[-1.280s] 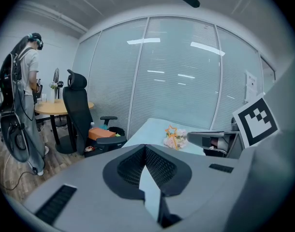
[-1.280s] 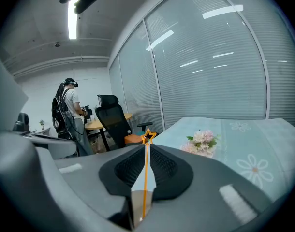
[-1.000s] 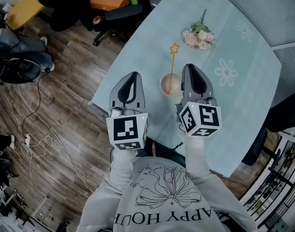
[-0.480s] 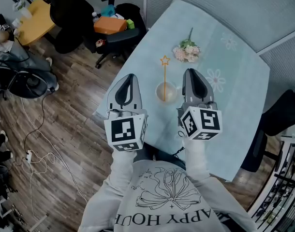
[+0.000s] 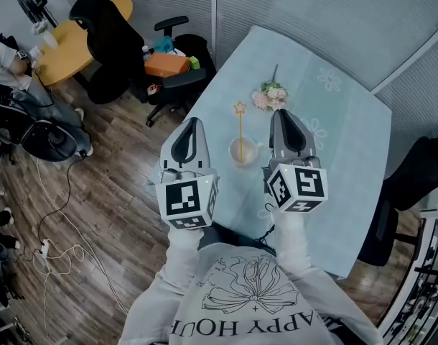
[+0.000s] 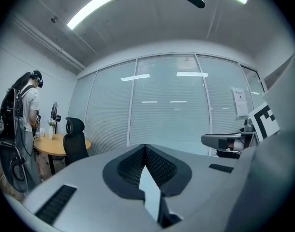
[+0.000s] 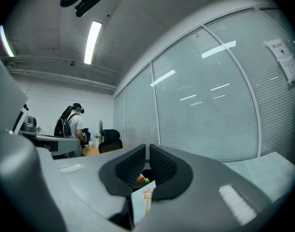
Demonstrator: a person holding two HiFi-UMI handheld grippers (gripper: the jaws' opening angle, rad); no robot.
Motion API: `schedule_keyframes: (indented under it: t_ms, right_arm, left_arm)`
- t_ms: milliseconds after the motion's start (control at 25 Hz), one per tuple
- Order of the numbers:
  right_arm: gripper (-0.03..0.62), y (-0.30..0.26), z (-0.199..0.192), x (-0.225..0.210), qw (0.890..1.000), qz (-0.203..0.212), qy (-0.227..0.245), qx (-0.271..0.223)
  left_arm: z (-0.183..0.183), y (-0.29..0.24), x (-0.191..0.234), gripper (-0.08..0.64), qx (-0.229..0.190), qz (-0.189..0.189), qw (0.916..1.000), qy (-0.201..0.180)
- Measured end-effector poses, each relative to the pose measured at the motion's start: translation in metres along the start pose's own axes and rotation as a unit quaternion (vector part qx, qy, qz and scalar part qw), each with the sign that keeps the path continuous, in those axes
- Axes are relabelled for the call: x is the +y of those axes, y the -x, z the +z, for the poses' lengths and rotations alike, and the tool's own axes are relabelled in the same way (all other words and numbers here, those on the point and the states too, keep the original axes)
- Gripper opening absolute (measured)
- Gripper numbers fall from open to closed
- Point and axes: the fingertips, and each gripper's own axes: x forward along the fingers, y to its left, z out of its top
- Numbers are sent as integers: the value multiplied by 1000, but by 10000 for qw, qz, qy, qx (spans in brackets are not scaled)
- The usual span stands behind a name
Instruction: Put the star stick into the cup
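A pale cup (image 5: 243, 150) stands on the light blue table (image 5: 334, 142), near its left edge. The orange star stick (image 5: 240, 124) stands upright in the cup, star on top. Both grippers hang above the table's near side with the cup between them. My left gripper (image 5: 192, 126) is left of the cup and my right gripper (image 5: 282, 118) right of it, both shut and holding nothing. In the left gripper view the left gripper (image 6: 145, 146) points at a glass wall. Low between the jaws of my right gripper (image 7: 147, 148) the star stick (image 7: 147, 197) shows.
A small pink flower bunch (image 5: 269, 97) lies on the table beyond the cup. An office chair (image 5: 177, 77) carrying an orange box stands left of the table, with a round yellow table (image 5: 72, 42) farther left. A dark chair (image 5: 420, 175) is on the right. A person (image 6: 29, 112) stands far off.
The table, cup and flowers look smaller and have shifted left in the head view, as the camera drew back. Both grippers keep their places in the view. The stick stays in the cup.
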Motion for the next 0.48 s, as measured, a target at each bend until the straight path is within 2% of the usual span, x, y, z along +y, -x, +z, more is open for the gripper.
schedule_keyframes:
  t_ms: [480]
  right_arm:
    - [36, 10, 16, 2, 9998, 83, 26, -176]
  left_arm:
    - [18, 11, -6, 6, -209, 49, 9998, -52]
